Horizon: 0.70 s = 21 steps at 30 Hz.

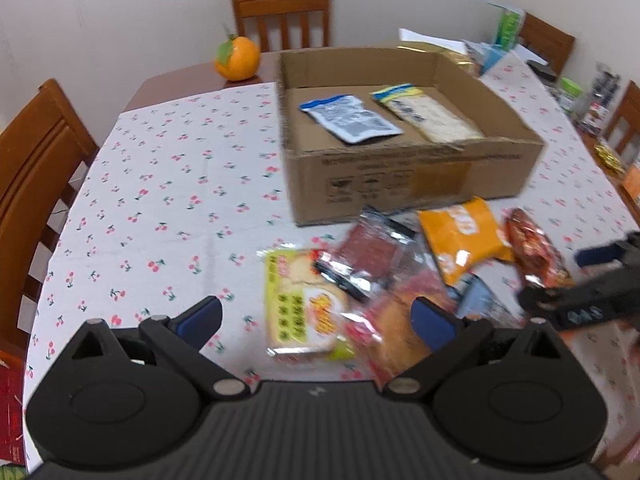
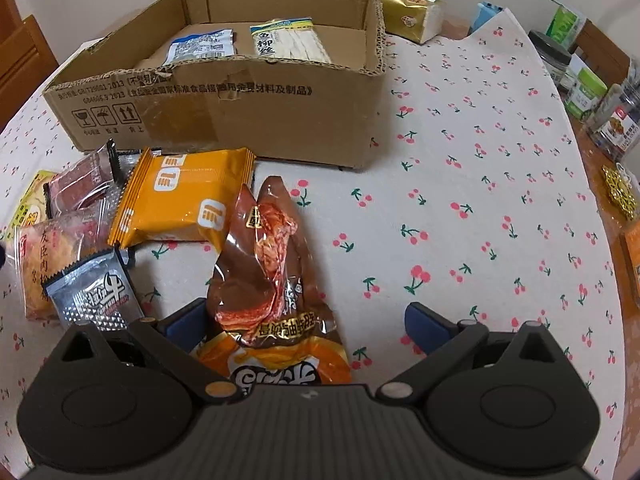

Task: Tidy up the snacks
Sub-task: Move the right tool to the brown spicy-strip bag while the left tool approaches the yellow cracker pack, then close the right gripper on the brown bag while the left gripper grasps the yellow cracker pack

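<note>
A cardboard box (image 1: 420, 176) (image 2: 224, 108) stands on the table and holds a white-blue packet (image 1: 350, 118) (image 2: 200, 48) and a noodle packet (image 1: 432, 114) (image 2: 292, 42). A pile of snacks lies in front of it: a yellow bread packet (image 1: 300, 304), a dark red packet (image 1: 372, 248) (image 2: 80, 184), an orange packet (image 1: 464, 236) (image 2: 184, 200), a brown meat packet (image 1: 536, 248) (image 2: 272, 264) and a grey packet (image 2: 94, 292). My left gripper (image 1: 318, 318) is open above the bread packet. My right gripper (image 2: 306, 320) is open, with the brown meat packet between its jaws; it also shows in the left wrist view (image 1: 580, 280).
An orange fruit (image 1: 237, 58) sits at the table's far edge. Wooden chairs (image 1: 36, 168) stand around the table. A gold tissue box (image 2: 412, 14) lies behind the box. Jars and cartons (image 2: 588, 84) crowd the right edge. The cherry-print tablecloth (image 2: 480, 200) covers the table.
</note>
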Tool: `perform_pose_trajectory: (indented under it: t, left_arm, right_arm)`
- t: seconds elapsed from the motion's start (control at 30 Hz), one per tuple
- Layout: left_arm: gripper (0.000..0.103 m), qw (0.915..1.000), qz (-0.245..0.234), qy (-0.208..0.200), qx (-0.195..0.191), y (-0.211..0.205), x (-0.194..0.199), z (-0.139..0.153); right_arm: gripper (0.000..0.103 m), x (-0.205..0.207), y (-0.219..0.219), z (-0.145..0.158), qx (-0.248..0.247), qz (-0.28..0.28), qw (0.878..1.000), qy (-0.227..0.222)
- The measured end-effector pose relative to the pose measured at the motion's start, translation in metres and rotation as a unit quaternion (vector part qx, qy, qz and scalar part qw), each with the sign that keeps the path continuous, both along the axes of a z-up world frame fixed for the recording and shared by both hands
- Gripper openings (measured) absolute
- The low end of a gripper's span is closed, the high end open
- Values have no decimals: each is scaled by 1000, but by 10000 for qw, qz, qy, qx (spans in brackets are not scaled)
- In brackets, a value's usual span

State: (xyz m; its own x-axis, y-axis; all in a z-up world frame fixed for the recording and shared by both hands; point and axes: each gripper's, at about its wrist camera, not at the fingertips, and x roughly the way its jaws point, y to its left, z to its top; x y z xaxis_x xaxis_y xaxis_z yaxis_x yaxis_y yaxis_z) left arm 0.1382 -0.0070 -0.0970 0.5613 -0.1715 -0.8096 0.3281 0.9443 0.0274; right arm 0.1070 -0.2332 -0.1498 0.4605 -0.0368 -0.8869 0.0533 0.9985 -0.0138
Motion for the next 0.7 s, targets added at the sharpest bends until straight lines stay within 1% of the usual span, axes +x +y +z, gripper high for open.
perform_pose_trajectory:
  t: [0.1, 0.2, 0.33, 0.5, 0.7]
  left_arm:
    - [100, 9999, 151, 59, 43, 8, 17, -10]
    - [100, 9995, 228, 207, 62, 16, 32, -22]
    - [99, 9993, 155, 347, 18, 20, 37, -31]
    - [99, 9984, -3, 512, -244, 19, 38, -34]
    - [100, 9975, -82, 677, -166, 11, 48, -41]
  right_arm:
    - [103, -3, -1, -1, -12, 76, 9999, -108]
    - [103, -7, 0, -1, -16, 120, 9997, -199]
    - [103, -5, 0, 0, -11, 116, 9998, -160]
    - [103, -5, 0, 0, -6, 131, 9998, -174]
    - [103, -2, 1, -1, -4, 180, 9997, -176]
